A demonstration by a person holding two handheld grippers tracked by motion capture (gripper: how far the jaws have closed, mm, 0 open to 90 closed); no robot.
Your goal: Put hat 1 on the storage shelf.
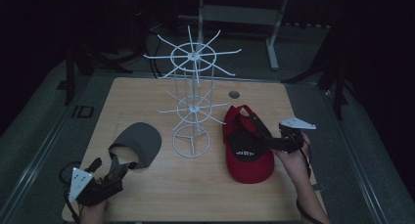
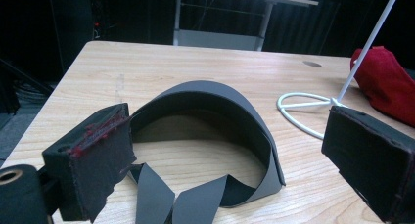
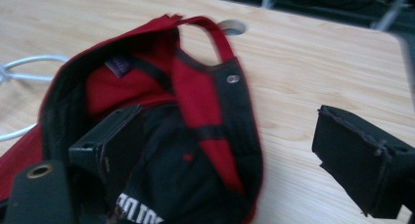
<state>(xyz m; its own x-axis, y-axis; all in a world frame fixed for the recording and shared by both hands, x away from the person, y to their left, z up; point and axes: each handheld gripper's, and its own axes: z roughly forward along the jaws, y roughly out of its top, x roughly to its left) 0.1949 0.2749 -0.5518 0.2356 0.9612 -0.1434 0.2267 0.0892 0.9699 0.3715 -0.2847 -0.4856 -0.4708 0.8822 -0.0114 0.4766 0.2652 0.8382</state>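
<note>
A red cap (image 1: 247, 148) lies upside down, near a grey visor (image 1: 139, 143), both on the table.

The left gripper (image 1: 113, 171) was low at the near left, jaws wide apart. The right gripper (image 1: 266, 136) reached leftward from the right, jaws also spread.

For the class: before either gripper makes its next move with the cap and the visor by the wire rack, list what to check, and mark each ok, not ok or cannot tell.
1. Right gripper open: ok, jaws apart.
2. One right jaw inside the red cap, the other outside its rim: ok.
3. Left gripper open: ok.
4. Grey visor between the left jaws: ok, not yet gripped.
5. White wire rack upright, hooks free: ok.
6. Cap's rim firm enough to lift by: cannot tell.
</note>
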